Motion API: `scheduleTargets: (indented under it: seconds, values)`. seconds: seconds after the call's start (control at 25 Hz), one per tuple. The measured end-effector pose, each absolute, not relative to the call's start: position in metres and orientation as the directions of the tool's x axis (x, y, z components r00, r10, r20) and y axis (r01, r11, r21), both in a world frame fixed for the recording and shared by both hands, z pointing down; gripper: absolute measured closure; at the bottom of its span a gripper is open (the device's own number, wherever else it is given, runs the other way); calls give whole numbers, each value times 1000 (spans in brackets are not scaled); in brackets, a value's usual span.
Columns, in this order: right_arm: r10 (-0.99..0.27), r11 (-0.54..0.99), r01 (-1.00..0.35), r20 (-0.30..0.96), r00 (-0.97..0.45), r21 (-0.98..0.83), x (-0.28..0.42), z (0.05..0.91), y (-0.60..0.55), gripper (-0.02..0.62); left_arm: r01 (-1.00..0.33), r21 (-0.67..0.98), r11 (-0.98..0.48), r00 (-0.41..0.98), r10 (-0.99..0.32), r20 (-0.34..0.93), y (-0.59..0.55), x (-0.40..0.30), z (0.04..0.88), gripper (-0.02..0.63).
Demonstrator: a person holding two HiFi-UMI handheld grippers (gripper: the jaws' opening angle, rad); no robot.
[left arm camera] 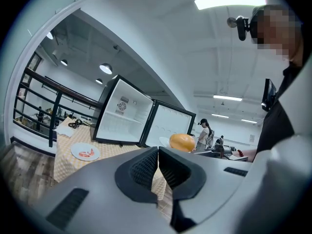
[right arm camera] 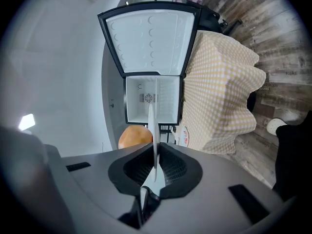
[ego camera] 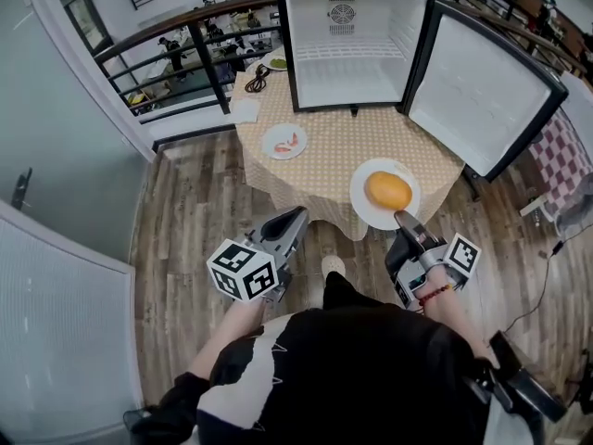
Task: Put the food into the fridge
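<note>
A white plate carrying a round orange food is held over the near edge of the checkered table. My right gripper is shut on the plate's near rim. In the right gripper view the plate shows edge-on between the pads of the right gripper, with the orange food to its left. My left gripper hangs shut and empty in front of the table; its jaws meet in the left gripper view. The open fridge stands at the table's far side, its inside bare.
A small plate with red food lies on the table's left part. The fridge door swings out to the right. A black railing runs behind the table on the left, and wooden floor surrounds the table.
</note>
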State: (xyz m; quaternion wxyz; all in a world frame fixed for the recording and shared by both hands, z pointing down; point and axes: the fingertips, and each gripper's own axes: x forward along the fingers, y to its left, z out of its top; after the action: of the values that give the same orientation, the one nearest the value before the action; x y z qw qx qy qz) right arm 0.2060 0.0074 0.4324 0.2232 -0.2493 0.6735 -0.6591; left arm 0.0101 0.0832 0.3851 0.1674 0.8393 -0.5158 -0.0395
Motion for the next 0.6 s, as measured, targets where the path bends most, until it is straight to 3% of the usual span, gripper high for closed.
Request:
scheduleTargets:
  seconds: [0.6]
  values:
    - [-613,51,-51,9,-790,-997,145,434,-99,572,-843,308,-441,490,-866,98,-26,-32,377,589]
